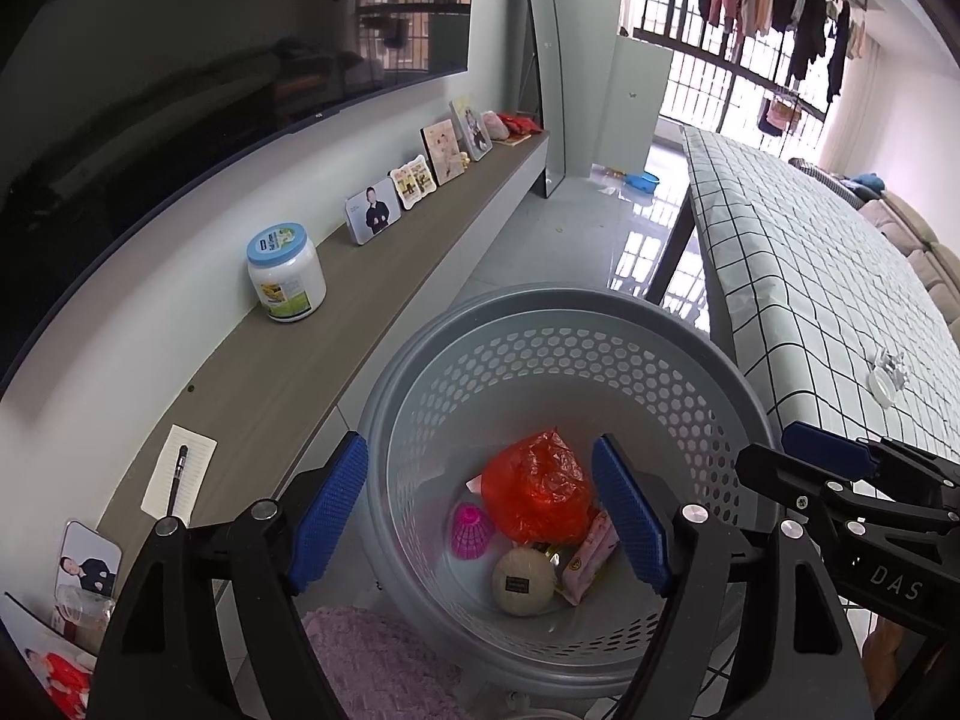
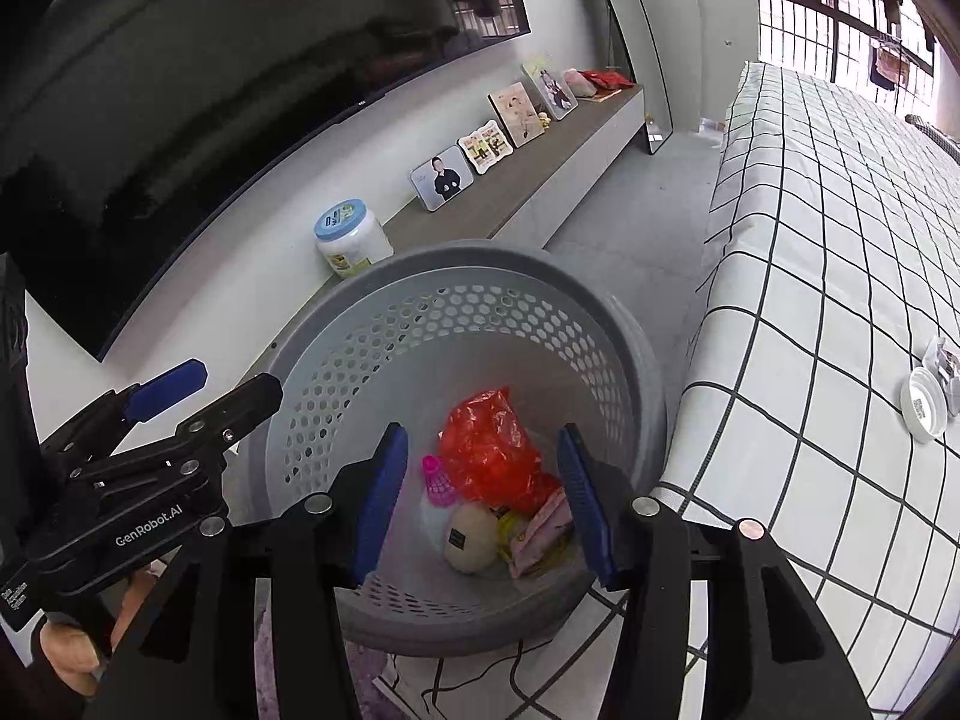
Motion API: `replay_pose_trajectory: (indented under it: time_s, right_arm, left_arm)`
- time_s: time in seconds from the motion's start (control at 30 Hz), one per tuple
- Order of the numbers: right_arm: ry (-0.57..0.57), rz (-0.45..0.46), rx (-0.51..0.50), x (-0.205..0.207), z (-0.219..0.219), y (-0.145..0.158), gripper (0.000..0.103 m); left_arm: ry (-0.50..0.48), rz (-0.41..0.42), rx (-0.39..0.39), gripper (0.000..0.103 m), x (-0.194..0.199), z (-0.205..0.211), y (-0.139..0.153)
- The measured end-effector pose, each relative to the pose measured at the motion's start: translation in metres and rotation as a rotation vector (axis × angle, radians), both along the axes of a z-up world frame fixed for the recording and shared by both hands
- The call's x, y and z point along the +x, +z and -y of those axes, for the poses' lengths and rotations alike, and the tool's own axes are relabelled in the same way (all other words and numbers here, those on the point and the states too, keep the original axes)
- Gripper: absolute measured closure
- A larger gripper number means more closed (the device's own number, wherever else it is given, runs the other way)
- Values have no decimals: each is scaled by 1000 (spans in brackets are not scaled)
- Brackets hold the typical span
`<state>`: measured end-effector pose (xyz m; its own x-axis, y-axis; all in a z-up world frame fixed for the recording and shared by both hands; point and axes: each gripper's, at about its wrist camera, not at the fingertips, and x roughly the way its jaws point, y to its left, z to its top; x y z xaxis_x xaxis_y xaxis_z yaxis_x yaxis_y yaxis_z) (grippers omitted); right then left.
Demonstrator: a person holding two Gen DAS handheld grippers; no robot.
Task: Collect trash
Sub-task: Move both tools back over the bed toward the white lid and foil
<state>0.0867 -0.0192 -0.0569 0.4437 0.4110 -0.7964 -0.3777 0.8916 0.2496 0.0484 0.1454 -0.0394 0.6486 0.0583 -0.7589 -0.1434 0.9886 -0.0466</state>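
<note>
A grey perforated basket (image 1: 558, 324) stands on the floor, and everything else is placed from it. On its bottom lie a crumpled red plastic bag (image 1: 537, 489), a pink shuttlecock (image 1: 471, 531) just beside the bag, a cream ball with a dark label (image 1: 523, 581) in front of both, and a pink snack wrapper (image 1: 591, 555) touching the bag's lower edge, with a yellowish packet (image 2: 515, 531) tucked between the ball and the wrapper. All of this trash sits inside the basket, none of it on the rim.

The left tongs (image 1: 483, 516) hang above the basket's mouth with the blue pads spread apart and nothing between them. The right tongs (image 2: 483, 498) hover over the same opening, pads likewise parted and empty.

To one side of the basket runs a long wooden shelf (image 1: 336, 324) under a dark wall-mounted screen (image 1: 180, 60). On the shelf stand a white jar with a pale blue lid (image 1: 285, 273), near the basket, and farther along a row of framed photos (image 1: 414, 180). A notepad with a pen (image 1: 179, 477) lies on the shelf at the near end. On the basket's other side is a desk covered in a white cloth with a black grid (image 1: 810, 276); a small white lid (image 2: 924, 405) rests on it. A lilac fuzzy mat (image 1: 372, 660) lies against the basket's near side. Beyond the basket the pale tiled floor (image 1: 576, 222) leads to a barred window with hanging clothes (image 1: 774, 0).
</note>
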Motion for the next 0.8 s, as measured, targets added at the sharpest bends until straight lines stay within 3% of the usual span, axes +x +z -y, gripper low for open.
replay_pose_trajectory:
  time_s: [0.4, 0.53, 0.8]
  right_arm:
    - [-35, 15, 6, -21, 14, 8, 53]
    - [-55, 23, 7, -29, 24, 12, 51]
    - [-125, 40, 12, -52, 53, 18, 48]
  left_arm:
    - [0, 29, 26, 21, -14, 16, 11]
    - [-12, 37, 15, 13, -19, 24, 15]
    - [-57, 59, 6, 12, -29, 44, 22]
